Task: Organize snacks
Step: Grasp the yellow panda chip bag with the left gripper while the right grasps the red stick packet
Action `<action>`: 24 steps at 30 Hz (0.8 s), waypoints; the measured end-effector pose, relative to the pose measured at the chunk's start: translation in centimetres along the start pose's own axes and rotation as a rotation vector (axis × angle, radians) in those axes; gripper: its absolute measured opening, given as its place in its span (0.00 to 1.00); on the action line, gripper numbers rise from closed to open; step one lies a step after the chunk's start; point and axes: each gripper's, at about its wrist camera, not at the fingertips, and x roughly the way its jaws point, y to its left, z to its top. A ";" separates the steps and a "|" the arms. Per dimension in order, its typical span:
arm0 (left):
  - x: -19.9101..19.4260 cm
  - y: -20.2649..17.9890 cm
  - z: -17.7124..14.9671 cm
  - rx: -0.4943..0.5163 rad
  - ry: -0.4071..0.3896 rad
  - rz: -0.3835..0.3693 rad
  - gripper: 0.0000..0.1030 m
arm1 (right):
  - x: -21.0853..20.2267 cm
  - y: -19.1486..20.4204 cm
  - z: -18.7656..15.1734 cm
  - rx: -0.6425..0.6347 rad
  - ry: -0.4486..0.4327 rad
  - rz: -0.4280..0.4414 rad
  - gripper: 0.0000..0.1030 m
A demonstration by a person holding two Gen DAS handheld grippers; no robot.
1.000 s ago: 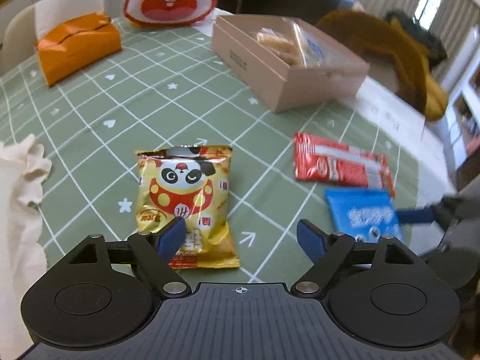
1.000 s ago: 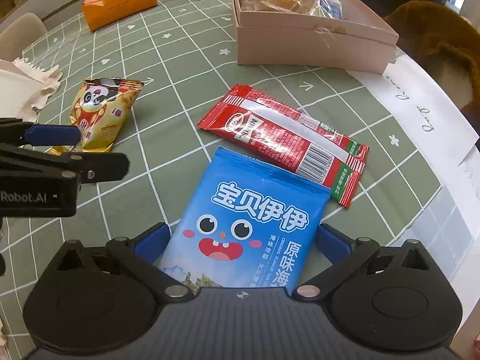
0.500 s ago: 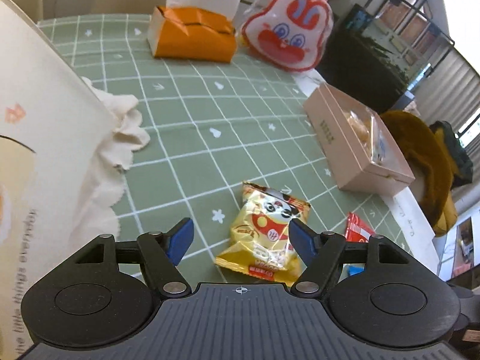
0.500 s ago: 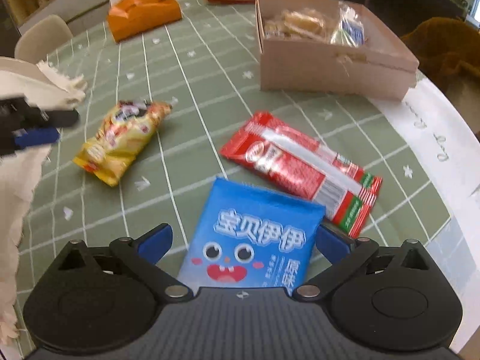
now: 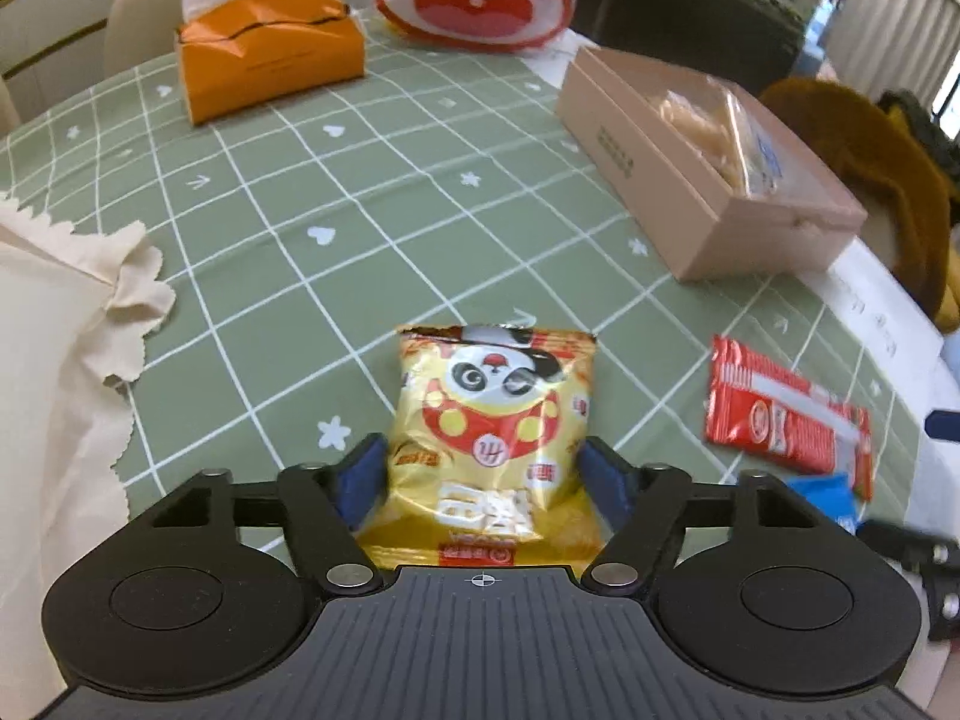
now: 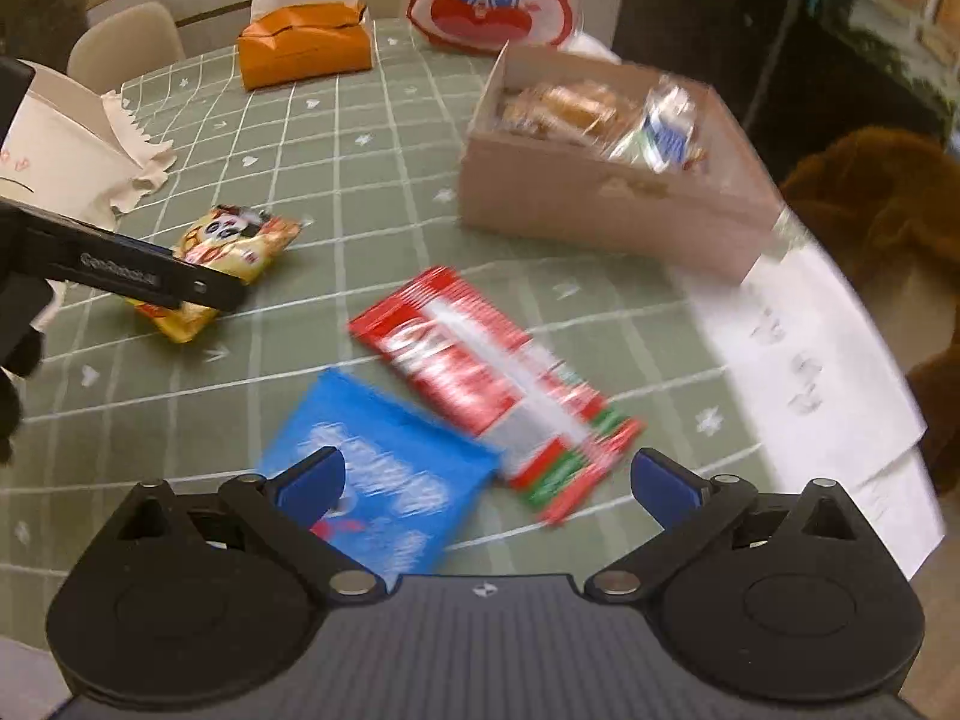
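Snacks lie on the tabletop (image 5: 384, 192): my left claw (image 5: 483, 471) is closing around the yellow panda bag (image 5: 495, 420), pads at its sides, not visibly pressing. My right claw (image 6: 486, 480) gapes empty above the blue packet (image 6: 384, 468) and red packet (image 6: 480, 372).

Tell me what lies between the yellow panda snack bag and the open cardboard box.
Nothing visible: only bare green checked tablecloth lies between the yellow panda bag and the cardboard box. The red packet lies off to the side. The left tongs are closing around the bag.
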 end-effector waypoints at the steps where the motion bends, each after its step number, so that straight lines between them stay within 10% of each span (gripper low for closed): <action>1: -0.4 0.0 -0.1 -0.016 0.000 -0.001 0.63 | -0.1 -0.8 0.3 -0.012 -0.013 0.003 0.99; 17: -4.1 -4.5 -3.6 -0.122 0.052 -0.003 0.53 | 6.3 -2.5 2.9 -0.187 0.022 0.200 0.93; 24: -4.3 -6.3 -3.4 -0.103 0.052 -0.018 0.54 | 5.3 -1.9 2.8 -0.220 0.023 0.239 0.60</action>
